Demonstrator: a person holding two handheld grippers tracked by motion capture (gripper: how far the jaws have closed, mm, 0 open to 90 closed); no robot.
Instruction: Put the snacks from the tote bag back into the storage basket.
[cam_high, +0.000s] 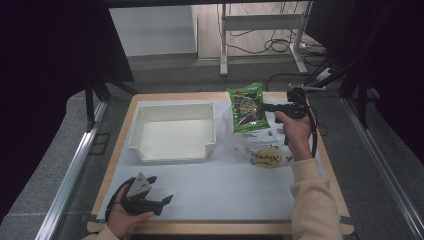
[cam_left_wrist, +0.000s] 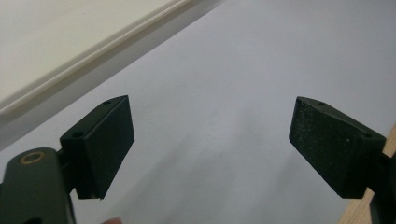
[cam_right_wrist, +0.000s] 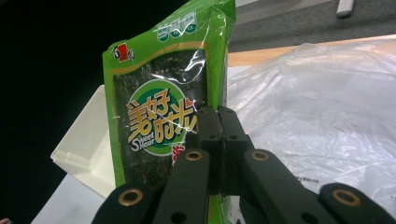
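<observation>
A green seaweed snack packet (cam_high: 246, 107) (cam_right_wrist: 161, 116) hangs lifted above the table's far middle, held by its right edge. My right gripper (cam_high: 267, 107) (cam_right_wrist: 218, 119) is shut on that edge, its jaws pressed together over the film. My left gripper (cam_high: 162, 192) (cam_left_wrist: 210, 140) rests at the near left of the table, its jaws wide open with nothing between them. A white tray (cam_high: 172, 150) (cam_right_wrist: 79, 158) sits left of the packet, empty.
A clear plastic bag (cam_high: 250, 142) (cam_right_wrist: 317, 112) lies crumpled under and right of the packet. A yellow round item (cam_high: 267, 158) sits near the right forearm. White paper (cam_high: 225, 190) (cam_left_wrist: 243, 70) covers the wooden tabletop; a desk frame and cables stand beyond the far edge.
</observation>
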